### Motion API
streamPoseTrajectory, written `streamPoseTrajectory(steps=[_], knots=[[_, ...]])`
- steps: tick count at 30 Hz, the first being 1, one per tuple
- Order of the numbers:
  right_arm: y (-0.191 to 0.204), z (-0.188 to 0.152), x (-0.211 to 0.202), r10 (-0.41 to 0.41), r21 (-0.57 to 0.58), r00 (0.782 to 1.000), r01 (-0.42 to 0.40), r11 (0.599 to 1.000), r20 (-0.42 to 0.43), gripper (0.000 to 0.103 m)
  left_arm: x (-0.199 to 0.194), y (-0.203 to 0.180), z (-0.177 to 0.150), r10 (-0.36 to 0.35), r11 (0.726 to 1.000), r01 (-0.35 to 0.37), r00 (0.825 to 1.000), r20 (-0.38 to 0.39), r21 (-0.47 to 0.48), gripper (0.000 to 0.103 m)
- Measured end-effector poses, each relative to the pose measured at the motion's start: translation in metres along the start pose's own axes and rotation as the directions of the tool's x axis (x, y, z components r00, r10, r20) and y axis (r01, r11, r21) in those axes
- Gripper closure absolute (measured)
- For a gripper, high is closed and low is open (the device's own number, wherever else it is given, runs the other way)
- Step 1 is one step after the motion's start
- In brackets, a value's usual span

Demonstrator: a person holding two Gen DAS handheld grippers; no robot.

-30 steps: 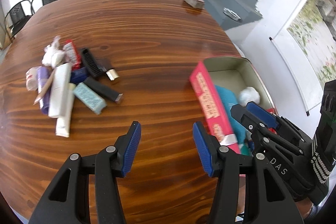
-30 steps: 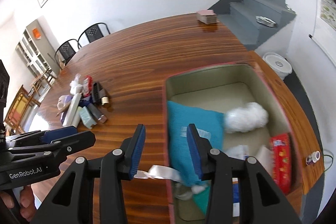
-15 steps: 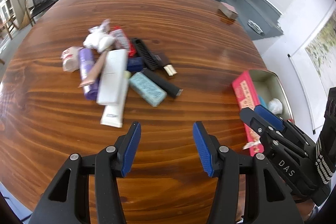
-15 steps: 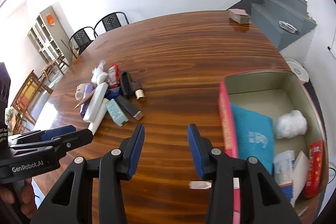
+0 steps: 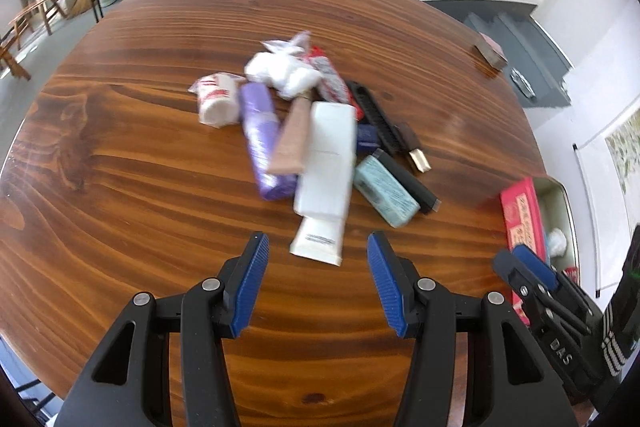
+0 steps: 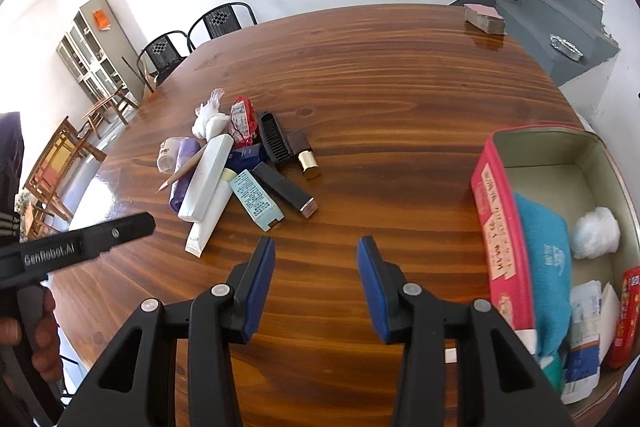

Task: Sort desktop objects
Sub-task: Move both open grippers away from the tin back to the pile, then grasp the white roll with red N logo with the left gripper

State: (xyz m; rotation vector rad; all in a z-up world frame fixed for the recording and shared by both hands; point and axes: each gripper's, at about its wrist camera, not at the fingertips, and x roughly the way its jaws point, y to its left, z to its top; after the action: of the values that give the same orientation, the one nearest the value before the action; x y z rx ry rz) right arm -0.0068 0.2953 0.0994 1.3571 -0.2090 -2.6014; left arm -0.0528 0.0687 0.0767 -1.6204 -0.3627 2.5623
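A pile of small items lies on the wooden table (image 5: 140, 187): a white tube (image 5: 320, 235), a white box (image 5: 328, 159), a purple roll (image 5: 260, 135), a teal box (image 5: 384, 191), a black stick (image 5: 408, 179), a black comb (image 6: 274, 141) and white wadding (image 5: 280, 71). My left gripper (image 5: 318, 267) is open and empty, just short of the white tube. My right gripper (image 6: 316, 275) is open and empty over bare table, between the pile and the red tin box (image 6: 496, 227). The tin holds a teal pouch (image 6: 548, 267), a white wad (image 6: 596, 233) and packets.
A pink-topped block (image 6: 484, 17) sits at the table's far edge. Two black chairs (image 6: 200, 35) stand beyond the table's far left. Grey stairs (image 6: 560, 27) lie past the right side. The left gripper's body (image 6: 80, 247) shows at the left of the right wrist view.
Both grippers swung left, away from the tin and toward the pile. The left gripper has come up close to the white tube. Both stayed open.
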Motion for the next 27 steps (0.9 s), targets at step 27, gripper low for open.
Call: streamPoseTrajectory(steps=[27], knots=[[0.019,0.005,0.034,-0.118,0.124,0.992,0.121,0.985,-0.032,0.039,0.073,0.087,0.112,0.022,0.994,-0.023,1.0,-0.008,-0.105,0.048]])
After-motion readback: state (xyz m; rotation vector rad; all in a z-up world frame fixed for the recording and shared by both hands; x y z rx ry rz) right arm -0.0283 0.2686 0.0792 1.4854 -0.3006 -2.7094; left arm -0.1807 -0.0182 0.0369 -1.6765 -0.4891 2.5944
